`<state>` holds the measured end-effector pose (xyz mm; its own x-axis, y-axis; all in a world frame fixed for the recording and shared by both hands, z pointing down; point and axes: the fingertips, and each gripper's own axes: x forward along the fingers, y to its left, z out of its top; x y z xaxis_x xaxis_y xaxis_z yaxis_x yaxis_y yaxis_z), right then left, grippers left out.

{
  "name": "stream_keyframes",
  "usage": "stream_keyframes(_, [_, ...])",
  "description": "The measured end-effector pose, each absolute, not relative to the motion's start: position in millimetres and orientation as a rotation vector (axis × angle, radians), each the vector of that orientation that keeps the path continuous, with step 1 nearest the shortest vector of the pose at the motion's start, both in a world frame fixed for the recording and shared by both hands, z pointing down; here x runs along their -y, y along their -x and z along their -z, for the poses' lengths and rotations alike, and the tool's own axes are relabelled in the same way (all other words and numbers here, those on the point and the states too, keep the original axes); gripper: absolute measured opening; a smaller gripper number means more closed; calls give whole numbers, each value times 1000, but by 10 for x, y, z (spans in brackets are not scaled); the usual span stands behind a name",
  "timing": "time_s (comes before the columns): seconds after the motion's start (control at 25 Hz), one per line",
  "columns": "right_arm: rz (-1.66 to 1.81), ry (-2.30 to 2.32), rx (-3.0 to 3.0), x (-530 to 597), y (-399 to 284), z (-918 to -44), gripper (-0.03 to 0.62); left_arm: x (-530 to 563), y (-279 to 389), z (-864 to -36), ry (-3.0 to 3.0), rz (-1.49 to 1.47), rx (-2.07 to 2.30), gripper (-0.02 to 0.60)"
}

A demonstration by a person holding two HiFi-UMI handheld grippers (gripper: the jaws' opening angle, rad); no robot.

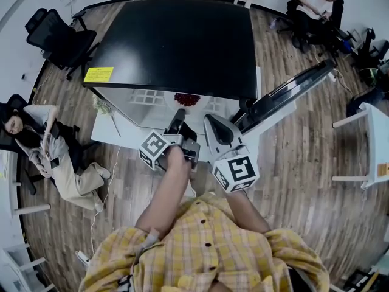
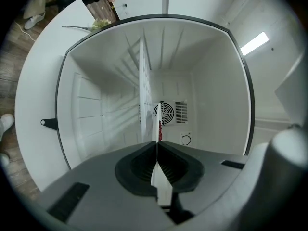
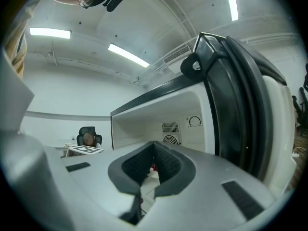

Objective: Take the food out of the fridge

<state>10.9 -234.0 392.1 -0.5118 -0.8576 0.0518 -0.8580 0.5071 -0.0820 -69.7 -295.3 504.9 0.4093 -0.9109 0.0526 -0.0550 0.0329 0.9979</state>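
The fridge [image 1: 176,41] has a black top, and its door [image 1: 292,93] stands open to the right. Red food [image 1: 186,99] lies on a white plate just inside the opening. My left gripper [image 1: 179,115] is turned on its side and reaches into the cavity. In the left gripper view, the left gripper [image 2: 157,143] is shut on the plate's thin white rim [image 2: 161,186], seen edge-on, with a bit of red food [image 2: 160,130] past the tips. My right gripper [image 1: 213,121] hangs beside it at the opening. In its own view, the right gripper [image 3: 154,146] has its jaws slightly apart and holds nothing.
A white shelf [image 2: 143,81] and a fan vent [image 2: 165,113] show inside the fridge. One person [image 1: 42,139] sits on the floor at the left and another [image 1: 313,5] at the far right. An office chair [image 1: 58,38] and a white table [image 1: 371,139] stand nearby.
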Motion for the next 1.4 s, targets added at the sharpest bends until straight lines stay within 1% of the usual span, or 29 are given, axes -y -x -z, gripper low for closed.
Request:
stream_keyframes(0.6, [-155, -1506, 2745, 2131, -16, -3932, 6, 2540, 863, -4703, -1377, 955, 963, 12])
stream_keyframes(1.4, [-138, -1476, 2768, 1885, 29, -3958, 6, 1902, 832, -4410, -1422, 1016, 957, 12])
